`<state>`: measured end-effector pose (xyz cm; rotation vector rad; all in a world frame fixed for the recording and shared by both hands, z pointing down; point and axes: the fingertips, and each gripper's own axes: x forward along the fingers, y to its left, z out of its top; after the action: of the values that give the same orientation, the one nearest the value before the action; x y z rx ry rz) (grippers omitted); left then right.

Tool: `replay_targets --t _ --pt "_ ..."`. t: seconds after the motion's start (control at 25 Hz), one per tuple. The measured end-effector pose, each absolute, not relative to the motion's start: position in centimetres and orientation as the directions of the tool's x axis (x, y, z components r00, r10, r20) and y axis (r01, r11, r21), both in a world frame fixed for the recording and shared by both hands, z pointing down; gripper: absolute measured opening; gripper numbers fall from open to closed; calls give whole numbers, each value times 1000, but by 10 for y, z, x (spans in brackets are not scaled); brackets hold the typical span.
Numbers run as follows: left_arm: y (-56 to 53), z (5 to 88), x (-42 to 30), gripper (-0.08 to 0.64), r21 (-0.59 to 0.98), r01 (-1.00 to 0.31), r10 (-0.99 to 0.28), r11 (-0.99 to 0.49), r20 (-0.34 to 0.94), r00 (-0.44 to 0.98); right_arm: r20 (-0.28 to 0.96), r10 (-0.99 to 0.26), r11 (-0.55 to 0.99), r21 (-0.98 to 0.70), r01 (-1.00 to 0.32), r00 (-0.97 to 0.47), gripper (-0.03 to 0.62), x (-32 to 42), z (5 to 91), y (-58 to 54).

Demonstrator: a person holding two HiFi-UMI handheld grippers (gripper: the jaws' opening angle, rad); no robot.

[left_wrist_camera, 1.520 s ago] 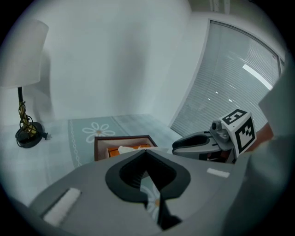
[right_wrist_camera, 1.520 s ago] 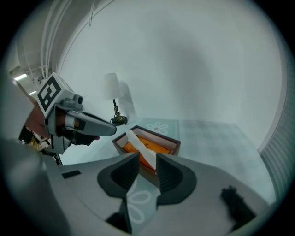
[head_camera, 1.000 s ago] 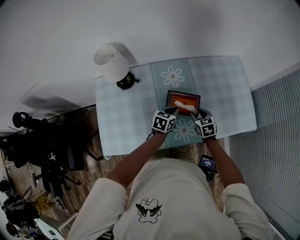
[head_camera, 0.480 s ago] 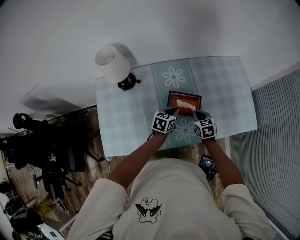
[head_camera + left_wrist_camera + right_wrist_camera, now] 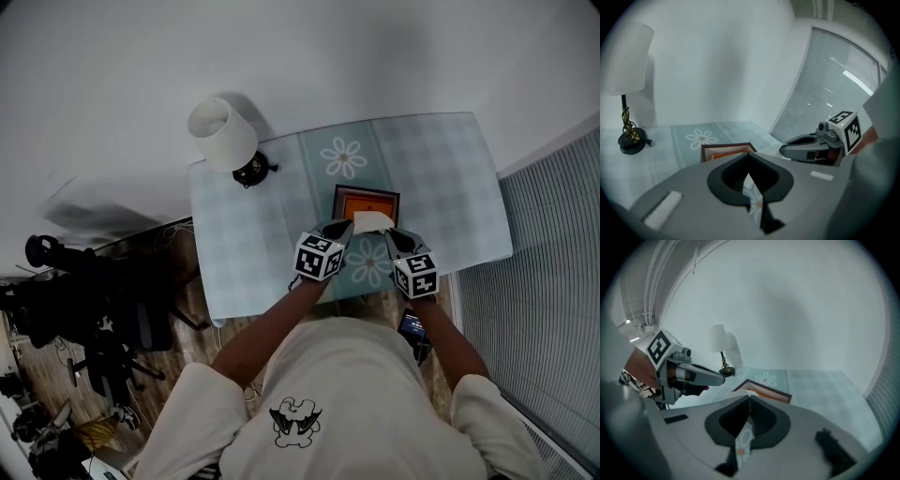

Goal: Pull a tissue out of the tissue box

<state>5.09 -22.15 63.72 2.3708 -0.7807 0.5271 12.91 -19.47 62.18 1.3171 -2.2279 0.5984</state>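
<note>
The tissue box [image 5: 366, 195], orange on top with a dark brown frame, lies on the table near its front edge. A white tissue [image 5: 372, 222] stands up out of it between my two grippers. My right gripper [image 5: 390, 234] is shut on the tissue's right edge. In the right gripper view its jaws meet at the tips [image 5: 749, 397], with a white strip of tissue [image 5: 740, 392] beside them and the box [image 5: 773, 393] behind. My left gripper [image 5: 343, 226] hangs just left of the tissue. Its jaws [image 5: 748, 154] are shut with nothing seen in them, and the box [image 5: 723, 151] lies beyond.
A teal checked cloth with daisy motifs covers the table [image 5: 253, 234]. A lamp [image 5: 225, 136] with a white shade stands at the table's back left corner. Window blinds [image 5: 544, 281] run along the right. Dark equipment [image 5: 84, 300] clutters the floor at the left.
Both grippers have risen toward the camera, their marker cubes spreading slightly apart. The tissue now stands taller and wider out of the box than before.
</note>
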Motion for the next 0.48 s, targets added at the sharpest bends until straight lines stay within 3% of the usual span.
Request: replay_targets --t 0.48 --pt "-185 558 36 6 411 -591 -456 -694 384 803 442 -755 437 -214 -874 -485 15 117 527 -160"
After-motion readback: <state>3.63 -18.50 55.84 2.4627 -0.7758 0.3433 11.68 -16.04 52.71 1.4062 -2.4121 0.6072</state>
